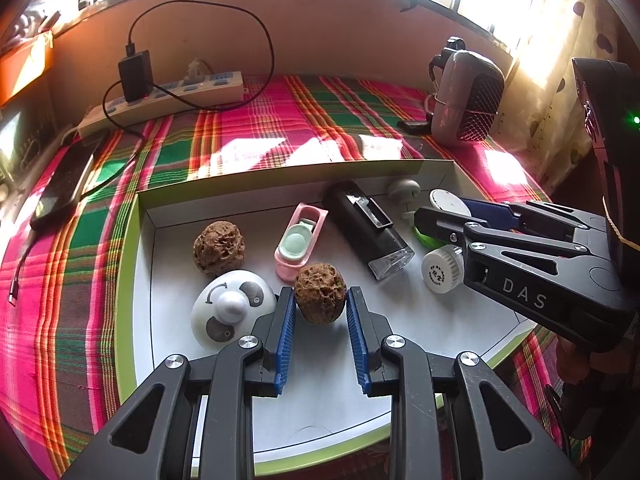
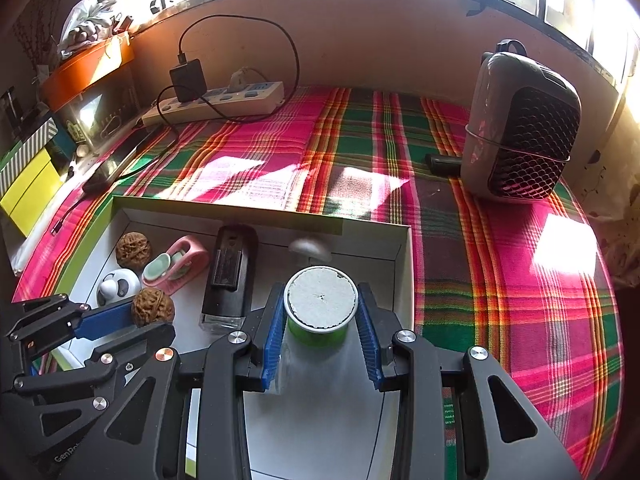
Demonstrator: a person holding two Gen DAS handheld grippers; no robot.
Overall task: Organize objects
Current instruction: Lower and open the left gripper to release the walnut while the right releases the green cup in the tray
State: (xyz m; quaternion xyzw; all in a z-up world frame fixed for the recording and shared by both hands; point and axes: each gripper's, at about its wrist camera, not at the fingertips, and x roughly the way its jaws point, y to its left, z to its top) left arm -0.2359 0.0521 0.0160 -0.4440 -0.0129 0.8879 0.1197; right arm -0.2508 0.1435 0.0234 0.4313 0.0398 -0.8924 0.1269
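Left wrist view: left gripper (image 1: 321, 300) jaws clamp brown wrinkled walnut (image 1: 320, 293) above white shallow cardboard box (image 1: 400, 322). Second walnut, pink toy, black rectangular device lie in box; sorting looks partly done.

Right wrist view: right gripper (image 2: 320, 308) jaws grip green round container with white lid (image 2: 320, 306), over box's right end; placement left.

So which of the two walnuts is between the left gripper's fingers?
The walnut nearer the camera, beside the pink toy, sits between the left gripper fingers. The other walnut lies free farther back.
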